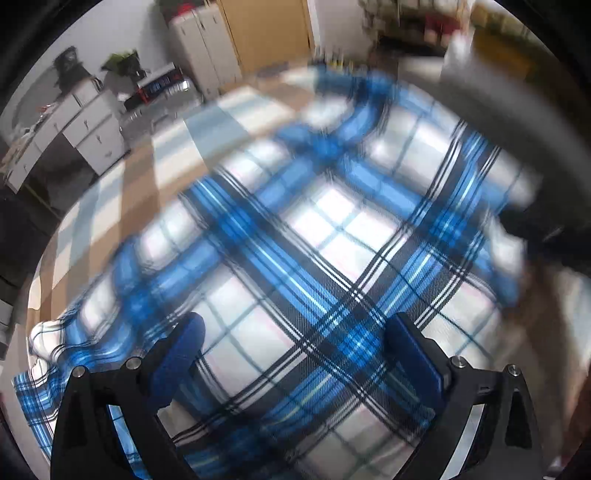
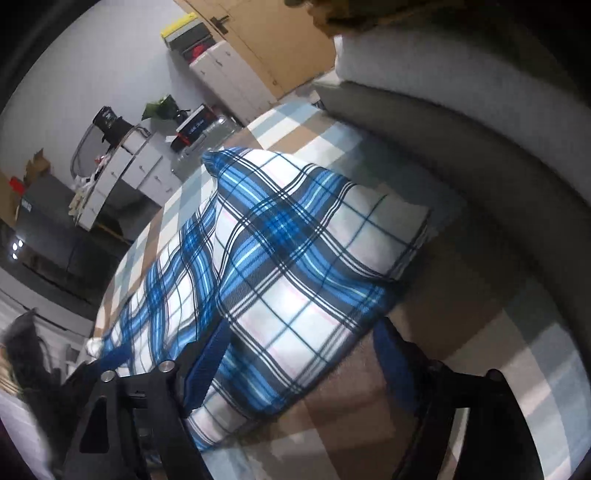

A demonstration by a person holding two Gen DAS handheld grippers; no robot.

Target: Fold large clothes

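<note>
A big bed (image 2: 498, 369) with a cover of tan, pale blue and white squares fills most of both views. A grey padded headboard (image 2: 461, 147) curves along its far side. On the bed lies the blue, white and black plaid cloth (image 2: 295, 258), folded over on itself, with one straight edge near the headboard and a loose, wrinkly part trailing toward the other end of the bed. Past the bed stand a white set of drawers (image 2: 140, 166), a white cabinet (image 2: 236, 77) and a brown wooden door (image 2: 266, 33). The left gripper (image 1: 295, 343) hangs just above the plaid cloth with its blue fingers (image 1: 184, 347) spread wide, and nothing is pinched in them. That view is blurry. The right gripper (image 2: 299, 350) is let go too, with its jaws wide apart. One blue finger (image 2: 208, 365) is over the cloth's near corner and the other is over the bare bed cover.
</note>
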